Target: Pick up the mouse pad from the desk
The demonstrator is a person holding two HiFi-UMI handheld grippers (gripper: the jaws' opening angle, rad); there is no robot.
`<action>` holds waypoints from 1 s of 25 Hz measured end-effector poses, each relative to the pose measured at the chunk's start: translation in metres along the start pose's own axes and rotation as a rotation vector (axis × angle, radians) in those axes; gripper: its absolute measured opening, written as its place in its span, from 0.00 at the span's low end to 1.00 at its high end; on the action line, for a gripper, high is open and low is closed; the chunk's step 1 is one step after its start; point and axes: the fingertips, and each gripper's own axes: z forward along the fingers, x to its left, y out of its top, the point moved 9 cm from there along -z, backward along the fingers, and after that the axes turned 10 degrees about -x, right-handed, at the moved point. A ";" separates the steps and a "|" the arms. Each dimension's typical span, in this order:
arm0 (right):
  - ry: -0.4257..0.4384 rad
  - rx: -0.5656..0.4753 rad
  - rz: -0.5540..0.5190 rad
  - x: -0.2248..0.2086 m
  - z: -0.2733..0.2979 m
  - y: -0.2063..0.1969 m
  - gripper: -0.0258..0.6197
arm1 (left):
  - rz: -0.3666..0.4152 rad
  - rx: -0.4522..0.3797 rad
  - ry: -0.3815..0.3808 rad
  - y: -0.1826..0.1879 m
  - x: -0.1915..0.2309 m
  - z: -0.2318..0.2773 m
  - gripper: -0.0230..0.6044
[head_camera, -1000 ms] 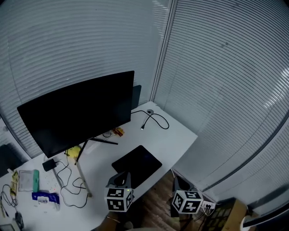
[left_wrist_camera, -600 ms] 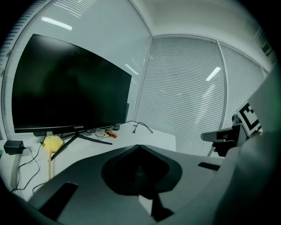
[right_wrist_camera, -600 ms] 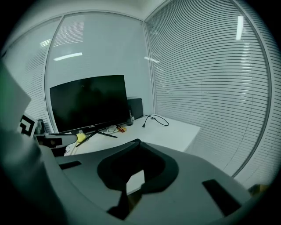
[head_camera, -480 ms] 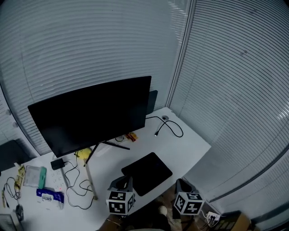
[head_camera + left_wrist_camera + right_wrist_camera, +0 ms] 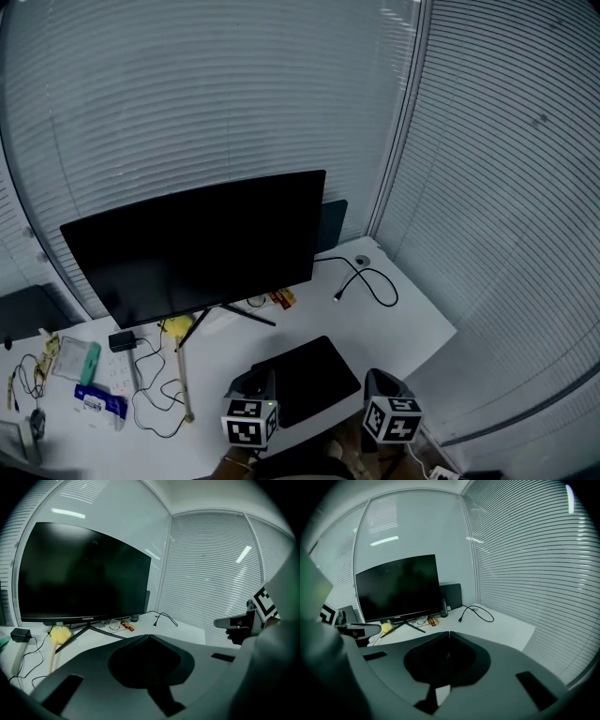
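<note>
The black mouse pad [image 5: 314, 373] lies flat near the front edge of the white desk [image 5: 417, 323], in front of the monitor. My left gripper [image 5: 258, 379] is shut and empty, its tip at the pad's near left corner. My right gripper [image 5: 376, 379] is also shut and empty, just off the pad's right corner at the desk edge. In the left gripper view the jaws [image 5: 149, 636] meet in a closed seam and hide the pad. The right gripper view shows its jaws [image 5: 449, 633] closed too, and the pad does not show there either.
A wide dark monitor [image 5: 197, 248] on a thin stand fills the back of the desk. A black cable [image 5: 367, 279] loops at the back right. A yellow object [image 5: 175, 326], a wooden stick [image 5: 183, 375], a charger with wires [image 5: 122, 340] and small packets [image 5: 98, 401] sit left. Blinds surround the corner.
Both grippers have moved toward the desk. The right one was over the floor beside the desk and is now at its front edge by the pad. Both jaws stayed shut.
</note>
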 end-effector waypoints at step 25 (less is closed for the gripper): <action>0.417 0.084 -0.089 -0.050 0.131 0.041 0.09 | -0.069 -0.004 0.417 0.003 -0.046 0.038 0.06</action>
